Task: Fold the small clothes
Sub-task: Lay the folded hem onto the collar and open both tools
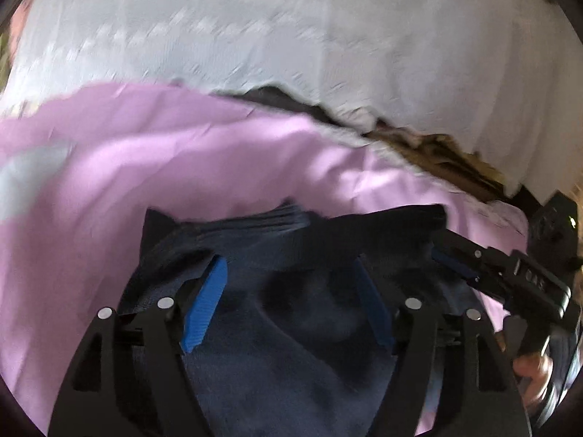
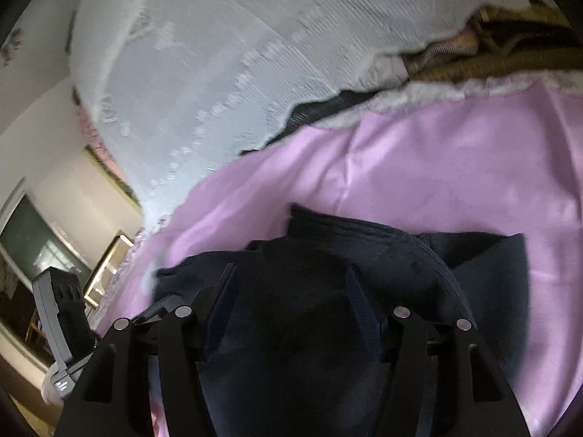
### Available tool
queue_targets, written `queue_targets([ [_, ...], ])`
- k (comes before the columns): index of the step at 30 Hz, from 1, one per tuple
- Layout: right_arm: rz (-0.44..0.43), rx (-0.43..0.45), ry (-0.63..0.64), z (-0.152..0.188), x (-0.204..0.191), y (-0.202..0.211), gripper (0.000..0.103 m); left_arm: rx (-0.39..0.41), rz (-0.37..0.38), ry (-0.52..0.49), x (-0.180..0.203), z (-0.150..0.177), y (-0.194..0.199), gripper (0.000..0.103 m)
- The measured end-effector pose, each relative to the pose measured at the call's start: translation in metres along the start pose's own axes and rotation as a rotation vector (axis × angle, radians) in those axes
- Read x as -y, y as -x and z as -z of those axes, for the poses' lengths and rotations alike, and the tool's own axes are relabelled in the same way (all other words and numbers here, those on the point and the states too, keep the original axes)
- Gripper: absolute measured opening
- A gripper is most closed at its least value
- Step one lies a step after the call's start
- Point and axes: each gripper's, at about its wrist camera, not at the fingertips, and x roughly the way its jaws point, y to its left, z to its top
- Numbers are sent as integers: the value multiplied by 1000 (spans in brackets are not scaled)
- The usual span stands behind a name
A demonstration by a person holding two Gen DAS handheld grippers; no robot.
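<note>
Jaws of both grippers stand open over the navy garment (image 1: 291,327) — pink sheet (image 1: 127,153) spreads beyond its edges.

A: What lies under everything?
B: A pink sheet (image 1: 145,153), smooth and lightly creased, spread wide.
A: And beyond it?
B: A white knitted blanket (image 1: 291,36) with woven rows of pattern, its frayed edge meeting the pink.
A: Anything between them?
B: A brown, mottled fabric (image 1: 430,156) shows in the gap.
A: Farther off?
B: In the right wrist view, a cream wall (image 2: 47,116) and a dark framed window (image 2: 32,236), blurred.
</note>
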Motion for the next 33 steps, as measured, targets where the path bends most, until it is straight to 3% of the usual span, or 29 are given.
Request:
queue_targets([
  [2, 4, -12, -86, -6, 21, -10, 61, -33, -37, 60, -15, -3, -14, 69],
  [5, 11, 10, -193, -10, 50, -7, 47, -62, 20, 169, -38, -7, -24, 69],
  [6, 47, 28, -210, -10, 55, -3, 48, -62, 25, 180, -41, -7, -24, 69],
  [9, 26, 70, -297, -8, 68, 7, 48, -49, -3, 161, -35, -7, -19, 69],
  [12, 78, 117, -206, -7, 48, 18, 51, 5, 11, 116, -24, -9, -5, 69],
  [16, -1, 121, -97, -7, 21, 15, 52, 36, 44, 85, -15, -18, -3, 69],
  [18, -44, 106, -76, -8, 18, 7, 69, 9, 55, 111, -21, -22, -15, 70],
  [20, -32, 74, -95, -10, 27, -2, 76, -56, 21, 179, -38, -22, -39, 68],
  [21, 5, 63, -133, -9, 37, -6, 74, -77, 26, 222, -48, -20, -46, 65],
  [23, -58, 75, -262, -7, 62, -6, 66, -70, 52, 258, -55, -19, -45, 63],
  [25, -69, 113, -304, -8, 70, 2, 65, -41, 32, 277, -56, -20, -34, 62],
  [28, -47, 144, -273, -6, 62, 10, 67, 13, 26, 267, -56, -23, -18, 63],
  [30, -76, 160, -204, -9, 48, 14, 67, 46, 62, 275, -58, -26, -11, 63],
  [32, -88, 157, -153, -11, 38, 11, 67, 44, 94, 272, -58, -27, -14, 63],
  [33, -83, 145, -137, -10, 37, 8, 69, 27, 74, 258, -57, -27, -19, 64],
])
